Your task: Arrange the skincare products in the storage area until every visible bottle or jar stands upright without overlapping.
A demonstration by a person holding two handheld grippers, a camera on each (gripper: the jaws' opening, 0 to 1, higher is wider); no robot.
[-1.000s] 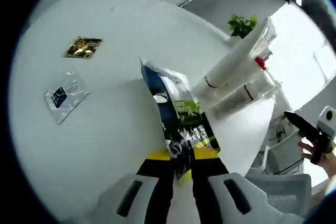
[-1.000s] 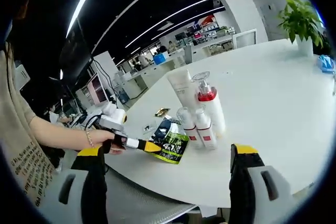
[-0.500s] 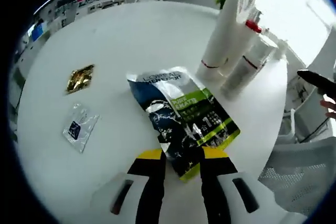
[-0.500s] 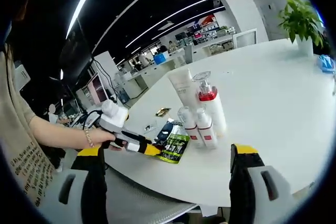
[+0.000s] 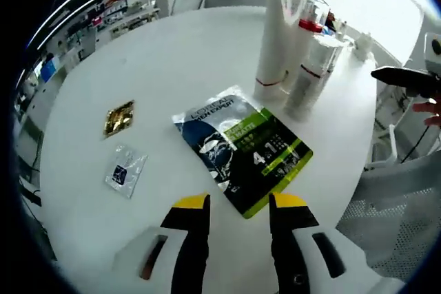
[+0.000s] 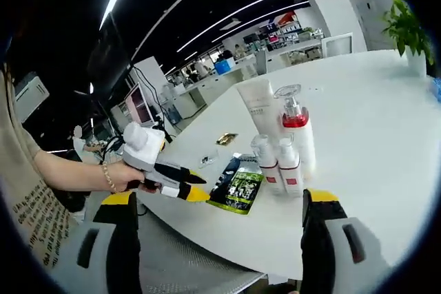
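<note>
My left gripper (image 5: 238,211) has two black jaws capped with yellow tips, rising from pale grey housings that each carry a dark oblong slot. My right gripper (image 6: 217,208) is built the same way: black jaws, yellow tips, grey shells with a dark slot on each side. In the right gripper view the left gripper carries a white rounded block on top. My left hand (image 6: 125,177) wears a thin beaded bracelet, and my shirt (image 6: 24,218) is beige with small dark lettering.
</note>
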